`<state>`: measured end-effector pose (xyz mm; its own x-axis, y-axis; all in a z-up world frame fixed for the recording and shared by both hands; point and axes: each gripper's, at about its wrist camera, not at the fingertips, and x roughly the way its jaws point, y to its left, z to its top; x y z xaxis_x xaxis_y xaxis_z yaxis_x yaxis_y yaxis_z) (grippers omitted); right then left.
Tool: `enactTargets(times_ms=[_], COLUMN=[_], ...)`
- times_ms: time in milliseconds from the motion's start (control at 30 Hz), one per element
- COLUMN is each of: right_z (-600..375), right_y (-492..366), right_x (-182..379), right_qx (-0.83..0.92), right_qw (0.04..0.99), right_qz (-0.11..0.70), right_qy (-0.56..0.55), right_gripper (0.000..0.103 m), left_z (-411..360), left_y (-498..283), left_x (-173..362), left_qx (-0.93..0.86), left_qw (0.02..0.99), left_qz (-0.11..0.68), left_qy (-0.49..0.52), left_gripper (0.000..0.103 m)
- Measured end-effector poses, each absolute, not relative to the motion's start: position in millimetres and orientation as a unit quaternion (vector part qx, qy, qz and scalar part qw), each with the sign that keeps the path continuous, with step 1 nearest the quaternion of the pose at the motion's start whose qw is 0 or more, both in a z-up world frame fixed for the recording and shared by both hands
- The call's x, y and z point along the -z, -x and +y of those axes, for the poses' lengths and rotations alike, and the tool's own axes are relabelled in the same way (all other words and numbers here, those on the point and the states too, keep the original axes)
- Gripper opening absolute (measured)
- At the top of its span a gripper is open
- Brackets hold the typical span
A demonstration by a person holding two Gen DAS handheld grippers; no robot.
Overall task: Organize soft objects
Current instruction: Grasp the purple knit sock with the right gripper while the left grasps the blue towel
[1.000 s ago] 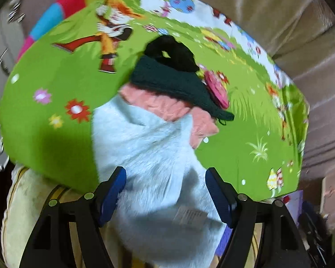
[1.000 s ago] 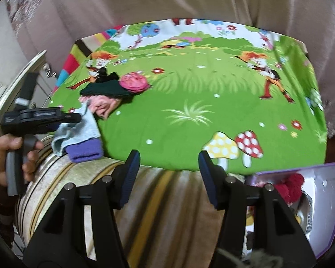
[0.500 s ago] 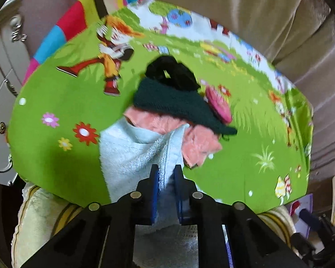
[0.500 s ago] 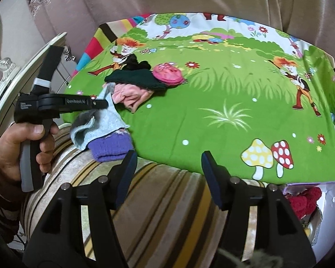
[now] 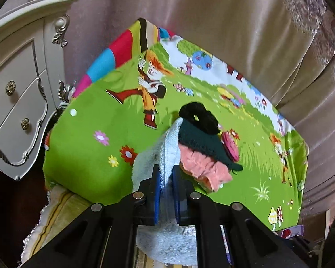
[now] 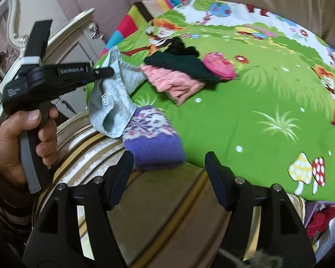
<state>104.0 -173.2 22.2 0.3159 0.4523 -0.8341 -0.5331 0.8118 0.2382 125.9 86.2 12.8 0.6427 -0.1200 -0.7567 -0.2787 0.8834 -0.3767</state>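
Purple sock (image 6: pixel 153 143) shows only in rt view.

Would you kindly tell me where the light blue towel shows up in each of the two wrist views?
Left wrist view: the light blue towel sits bottom centre, pinched in the left gripper, whose jaws are shut on it.
Right wrist view: it hangs at left of centre from that gripper, above a purple sock.
Shared landmark: the dark green knit piece over pink cloth.
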Motion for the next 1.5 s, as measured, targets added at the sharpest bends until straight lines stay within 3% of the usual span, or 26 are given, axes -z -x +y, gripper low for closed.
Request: enactTargets(times_ms=[600, 667, 700, 767, 833, 1033, 1500], right_z=[-106.2, -103.6, -102.4, -100.1, -99.5, -108.8, -171.2], right_y=[-150.5, -153.5, -153.9, -154.2, -152.7, -147.3, -122.6], right_x=[26.2, 28.5, 30.0, 30.9, 26.6, 12.2, -28.5], right_qx=[-0.350, -0.355, -0.358, -0.361, -0.365, -0.359, -0.314], right_qw=[0.745, 0.744, 0.742, 0.741, 0.746, 0.768, 0.823], right_qz=[0.562, 0.560, 0.561, 0.560, 0.550, 0.525, 0.473], right_qy=[0.083, 0.085, 0.086, 0.085, 0.086, 0.074, 0.024], right_gripper=[0.081, 0.068, 0.051, 0.043, 0.028, 0.021, 0.021], left_z=[109.6, 109.7, 109.5, 108.7, 107.0, 99.8, 45.0], left_y=[-97.6, -96.2, -95.6, -94.2, -92.6, -89.1, -88.7], left_x=[-28.0, -27.5, -27.3, -27.1, -28.0, -35.6, -64.1], left_qx=[-0.046, -0.046, -0.045, -0.044, -0.043, -0.033, 0.036], left_qw=[0.885, 0.884, 0.884, 0.883, 0.883, 0.886, 0.897], left_qz=[0.381, 0.382, 0.382, 0.384, 0.384, 0.379, 0.368], left_qy=[0.264, 0.265, 0.266, 0.266, 0.266, 0.264, 0.243], left_gripper=[0.010, 0.010, 0.010, 0.010, 0.010, 0.010, 0.010])
